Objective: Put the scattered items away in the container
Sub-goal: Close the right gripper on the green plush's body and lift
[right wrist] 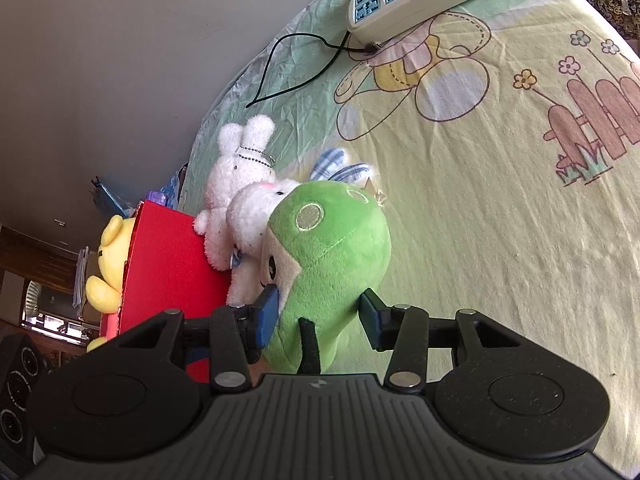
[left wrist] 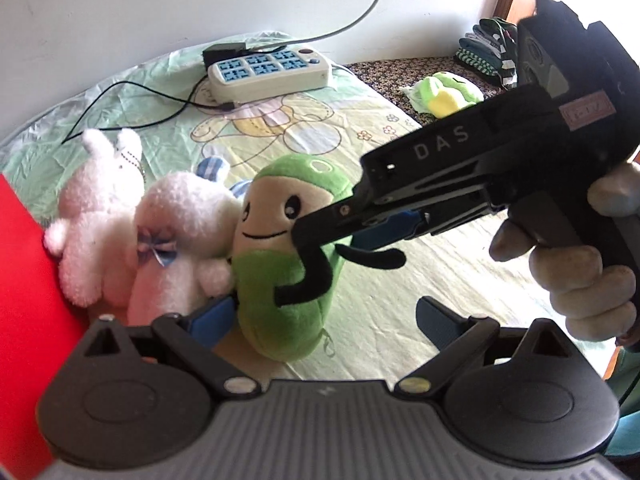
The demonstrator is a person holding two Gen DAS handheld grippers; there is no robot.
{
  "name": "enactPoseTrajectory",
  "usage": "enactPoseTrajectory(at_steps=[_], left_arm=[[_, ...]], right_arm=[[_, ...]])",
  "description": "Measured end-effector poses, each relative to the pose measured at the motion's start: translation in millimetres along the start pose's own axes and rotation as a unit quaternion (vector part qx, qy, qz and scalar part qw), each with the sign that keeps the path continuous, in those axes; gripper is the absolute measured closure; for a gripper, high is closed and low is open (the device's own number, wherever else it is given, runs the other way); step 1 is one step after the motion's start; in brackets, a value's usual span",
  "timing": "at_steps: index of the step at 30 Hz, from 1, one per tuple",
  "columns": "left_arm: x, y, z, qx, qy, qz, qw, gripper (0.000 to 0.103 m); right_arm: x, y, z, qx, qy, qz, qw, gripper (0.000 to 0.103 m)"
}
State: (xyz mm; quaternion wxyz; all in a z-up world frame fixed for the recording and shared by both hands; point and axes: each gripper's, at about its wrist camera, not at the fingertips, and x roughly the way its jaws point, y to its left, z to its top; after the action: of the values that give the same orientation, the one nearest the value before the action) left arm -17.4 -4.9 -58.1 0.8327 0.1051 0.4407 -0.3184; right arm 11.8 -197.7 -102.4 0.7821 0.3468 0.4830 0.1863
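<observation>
- Tongs first: our right tongs [right wrist: 320,312] sit around the green plush [right wrist: 336,264], one blue pad on its face side and the other at its back, both pressing into the fabric, so we read them as gripping it.
- From the left wrist view, those right tongs [left wrist: 320,236] reach in from the right, held by a hand [left wrist: 568,264], and their tips meet the green plush [left wrist: 288,256] near its mouth and black arm.
- Our left tongs [left wrist: 320,320] stand wide apart, with one blue pad at the plush's lower left and the other well off to the right; we see nothing clamped between them.
- The green plush stands upright on the bed sheet [right wrist: 480,220], leaning against a white plush [right wrist: 256,216] with a small bow.
- A second white plush, the bunny [right wrist: 240,152], with a bead chain, lies just behind the first, and both white toys touch the red box [right wrist: 168,264].
- The red box stands just left of the toys, with a yellow bear [right wrist: 108,264] showing at its far side; we cannot tell whether the bear is inside it.
- Farther out on the sheet lie a power strip [left wrist: 268,70] with a black cable [left wrist: 128,96].
- Well off to the right, a small green-yellow plush [left wrist: 444,94] lies on a dark floral cloth [left wrist: 400,72].
</observation>
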Motion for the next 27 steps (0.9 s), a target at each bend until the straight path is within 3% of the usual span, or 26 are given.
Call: enactPoseTrajectory(at_steps=[13, 18, 25, 27], left_arm=[[32.0, -0.7, 22.9, -0.006, 0.006, 0.018, 0.9998, 0.006], [33.3, -6.7, 28.5, 0.01, 0.001, 0.032, 0.9994, 0.021], [37.9, -12.0, 23.3, 0.023, 0.011, 0.044, 0.9987, 0.022], [35.5, -10.0, 23.7, 0.016, 0.009, 0.042, 0.9989, 0.027]], right_arm=[[-4.9, -11.0, 3.0, 0.046, -0.028, 0.004, 0.999, 0.046], [-2.9, -9.2, 4.7, 0.054, -0.038, -0.009, 0.998, 0.045], [6.7, -16.5, 4.2, 0.094, -0.03, -0.006, 0.995, 0.042], [7.3, -12.9, 3.8, 0.087, -0.031, -0.008, 0.996, 0.045]])
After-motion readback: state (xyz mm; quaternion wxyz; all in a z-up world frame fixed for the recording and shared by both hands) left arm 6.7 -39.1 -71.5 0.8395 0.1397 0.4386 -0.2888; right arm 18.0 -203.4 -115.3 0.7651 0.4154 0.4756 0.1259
